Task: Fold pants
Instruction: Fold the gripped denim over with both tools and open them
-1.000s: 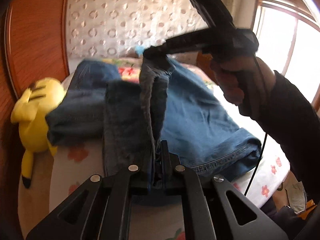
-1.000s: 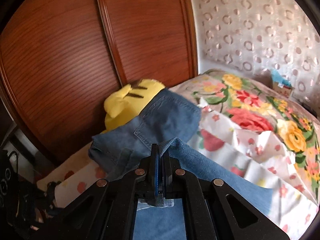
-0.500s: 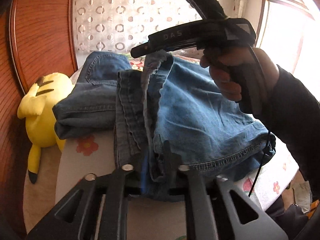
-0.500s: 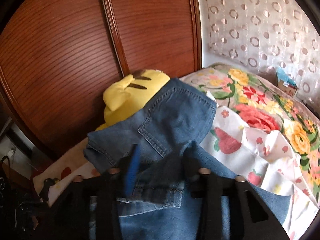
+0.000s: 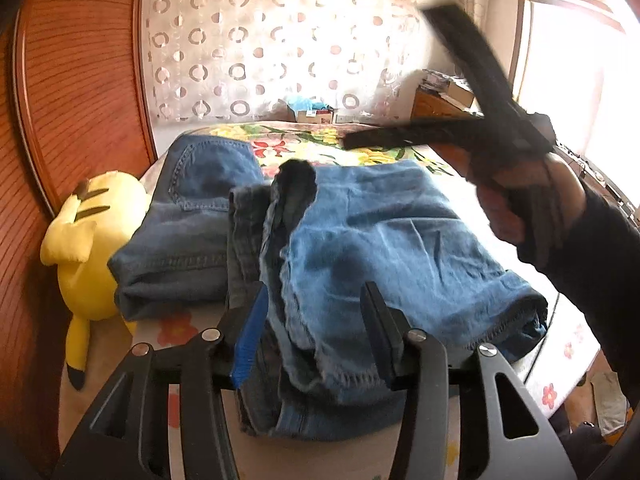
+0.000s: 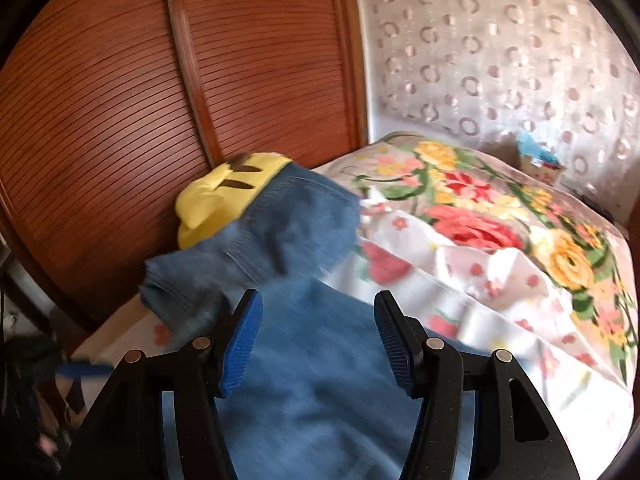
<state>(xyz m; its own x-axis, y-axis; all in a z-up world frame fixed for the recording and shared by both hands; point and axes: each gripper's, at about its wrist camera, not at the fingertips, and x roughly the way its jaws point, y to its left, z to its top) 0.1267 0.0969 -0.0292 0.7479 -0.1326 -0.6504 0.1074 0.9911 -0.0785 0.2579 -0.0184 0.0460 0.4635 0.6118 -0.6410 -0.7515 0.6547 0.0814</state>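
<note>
Floral bedding (image 6: 500, 280) covers the bed beside a wooden wardrobe (image 6: 120, 120). Folded jeans (image 5: 380, 248) lie on it near a yellow plush toy (image 5: 92, 240). Both the left gripper (image 5: 312, 332) and right gripper (image 6: 318, 340) have just been opening, their jaws apart over the denim and gripping nothing.

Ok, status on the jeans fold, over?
Left gripper and right gripper just opened, both empty. Jeans folded on bed. Yellow plush toy beside, not blocking.

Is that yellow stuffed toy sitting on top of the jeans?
No, the yellow plush toy lies beside the folded jeans, against the wooden wall.
</note>
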